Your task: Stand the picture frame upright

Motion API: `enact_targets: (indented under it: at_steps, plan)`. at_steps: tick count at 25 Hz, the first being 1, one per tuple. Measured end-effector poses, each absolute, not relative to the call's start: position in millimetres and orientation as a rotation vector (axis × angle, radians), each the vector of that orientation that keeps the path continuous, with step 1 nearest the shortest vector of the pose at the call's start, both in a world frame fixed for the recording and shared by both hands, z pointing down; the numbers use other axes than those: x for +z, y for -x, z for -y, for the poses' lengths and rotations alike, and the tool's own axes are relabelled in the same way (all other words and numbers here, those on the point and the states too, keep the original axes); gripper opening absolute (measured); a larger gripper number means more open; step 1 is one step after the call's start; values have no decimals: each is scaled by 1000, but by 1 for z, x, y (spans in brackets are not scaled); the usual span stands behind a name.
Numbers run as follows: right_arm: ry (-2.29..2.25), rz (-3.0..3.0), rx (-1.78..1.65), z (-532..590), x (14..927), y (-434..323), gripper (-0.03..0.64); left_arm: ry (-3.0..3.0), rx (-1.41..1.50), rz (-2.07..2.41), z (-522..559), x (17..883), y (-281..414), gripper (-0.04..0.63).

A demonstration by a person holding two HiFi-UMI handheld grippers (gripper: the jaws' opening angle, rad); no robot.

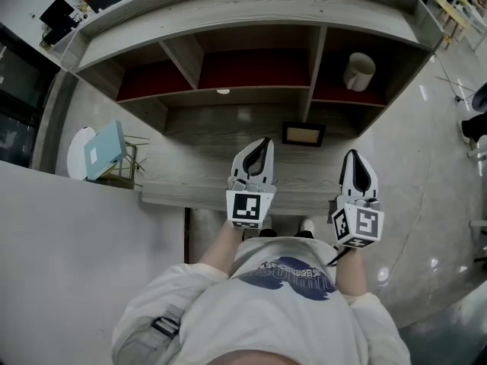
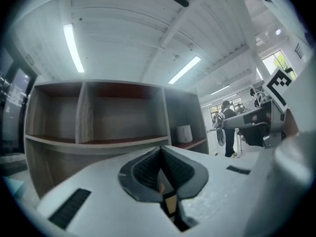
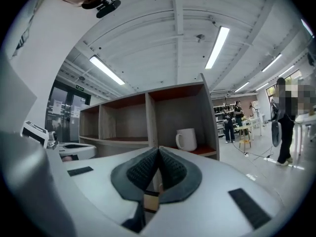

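Your left gripper and right gripper are both pinched together, empty. Nudge the flat picture frame like that and it could skid along the worktop.

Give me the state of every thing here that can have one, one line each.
picture frame: lying flat on the desk surface, face up, not yet upright, untouched.
mug: upright in the right shelf compartment.
left gripper: jaws together, nothing between them.
right gripper: jaws together, nothing between them.
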State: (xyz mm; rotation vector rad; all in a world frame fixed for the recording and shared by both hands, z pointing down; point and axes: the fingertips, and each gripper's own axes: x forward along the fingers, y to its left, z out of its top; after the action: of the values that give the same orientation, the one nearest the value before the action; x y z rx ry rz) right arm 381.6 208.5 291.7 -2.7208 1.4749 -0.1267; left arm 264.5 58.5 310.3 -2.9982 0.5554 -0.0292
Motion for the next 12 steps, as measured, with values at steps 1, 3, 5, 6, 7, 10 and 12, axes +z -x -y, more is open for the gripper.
enact_targets:
  at_steps: [1,3,5,6,7,10,12]
  plan:
    - [2716,-1481,-97,-208,288,-380,-2,2980,-4,-557,-60,308,-263,6]
    - [2708,-1491,-47,-207,283,-379,-2,2982,6,-574,-59,308,-260,6]
    - [2701,-1501,-23,-205,281,-379,-2,2998,-7,-600,-56,311,-259,6]
    - [2698,-1505,-15,-205,280,-379,-2,3003,-13,-612,-55,312,-259,6]
    - [2695,-1508,-5,-204,278,-379,-2,3004,-16,-622,-53,312,-258,6]
    - [2693,-1506,29,-204,273,-380,-2,2991,6,-643,-48,308,-257,6]
    - [2693,-1491,39,-205,271,-383,-2,2977,16,-652,-46,305,-257,6]
